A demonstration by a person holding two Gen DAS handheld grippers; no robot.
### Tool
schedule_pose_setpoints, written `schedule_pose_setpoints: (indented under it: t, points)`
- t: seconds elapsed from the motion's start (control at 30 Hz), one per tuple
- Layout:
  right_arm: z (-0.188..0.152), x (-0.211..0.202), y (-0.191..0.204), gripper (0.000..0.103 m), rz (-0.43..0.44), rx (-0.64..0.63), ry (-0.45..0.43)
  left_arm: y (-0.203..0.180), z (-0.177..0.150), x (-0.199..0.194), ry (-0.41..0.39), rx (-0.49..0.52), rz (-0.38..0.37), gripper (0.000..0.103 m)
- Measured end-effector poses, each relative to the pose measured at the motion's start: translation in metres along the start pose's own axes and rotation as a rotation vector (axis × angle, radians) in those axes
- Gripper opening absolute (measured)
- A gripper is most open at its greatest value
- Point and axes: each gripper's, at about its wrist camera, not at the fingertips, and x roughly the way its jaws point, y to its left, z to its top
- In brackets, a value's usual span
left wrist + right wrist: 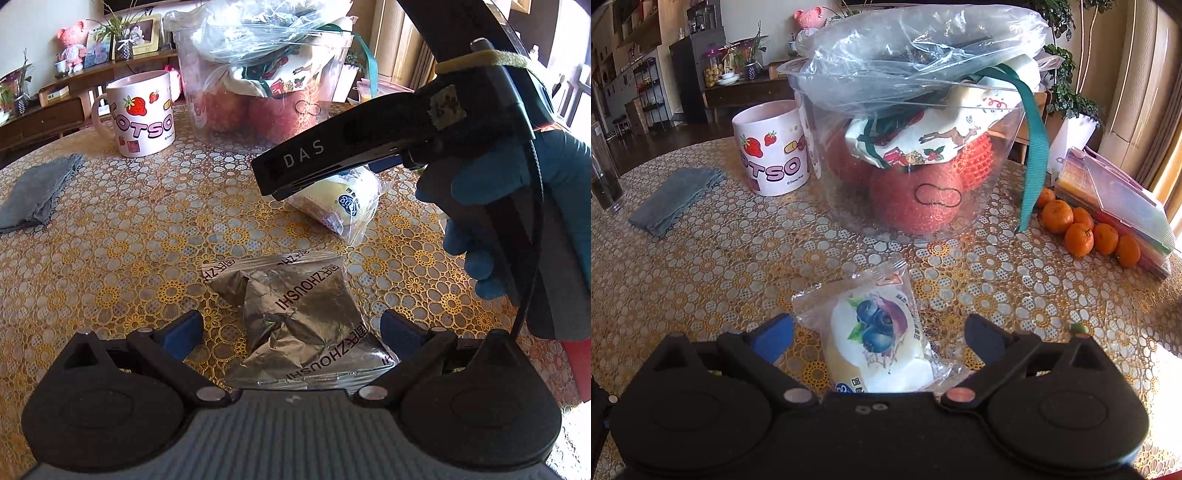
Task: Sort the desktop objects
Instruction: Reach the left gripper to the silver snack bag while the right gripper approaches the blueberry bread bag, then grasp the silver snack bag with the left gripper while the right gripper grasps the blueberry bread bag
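Observation:
A silver foil snack packet [295, 317] lies on the patterned tablecloth between the open fingers of my left gripper [291, 332]. A clear-wrapped blueberry bun packet [882, 339] lies between the open fingers of my right gripper [879, 339]; it also shows in the left wrist view [340, 203], under the right gripper's black body [369, 147], held by a blue-gloved hand. Neither gripper is closed on its packet. A clear plastic tub [905, 147] with red netted fruit, a printed cloth and a plastic bag stands behind; it also shows in the left wrist view [258, 74].
A pink strawberry mug [772, 147] stands left of the tub, also in the left wrist view [142, 114]. A grey cloth [674, 199] lies at the left. Several tangerines [1082, 229] and a stack of coloured plastic boxes [1115, 199] sit at the right. A dark glass [604, 173] stands at the far left.

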Motion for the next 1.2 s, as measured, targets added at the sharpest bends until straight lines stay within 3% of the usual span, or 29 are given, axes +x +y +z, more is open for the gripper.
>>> schedule_pose_setpoints:
  t: [0.5, 0.7, 0.97, 1.2]
  points:
    - [-0.011, 0.018, -0.004, 0.085, -0.004, 0.004, 0.031, -0.004, -0.005, 0.002, -0.036, 0.024, 0.031, 0.101]
    - [-0.013, 0.017, -0.004, 0.081, -0.009, 0.011, 0.023, -0.005, -0.007, -0.002, -0.049, 0.032, 0.02, 0.094]
    - [-0.01, 0.012, -0.001, 0.06, -0.02, 0.011, 0.02, -0.006, -0.007, -0.005, -0.052, 0.029, 0.005, 0.084]
    - [-0.015, 0.0, -0.001, 0.056, -0.043, 0.026, 0.011, -0.008, -0.007, -0.005, -0.056, 0.052, 0.003, 0.08]
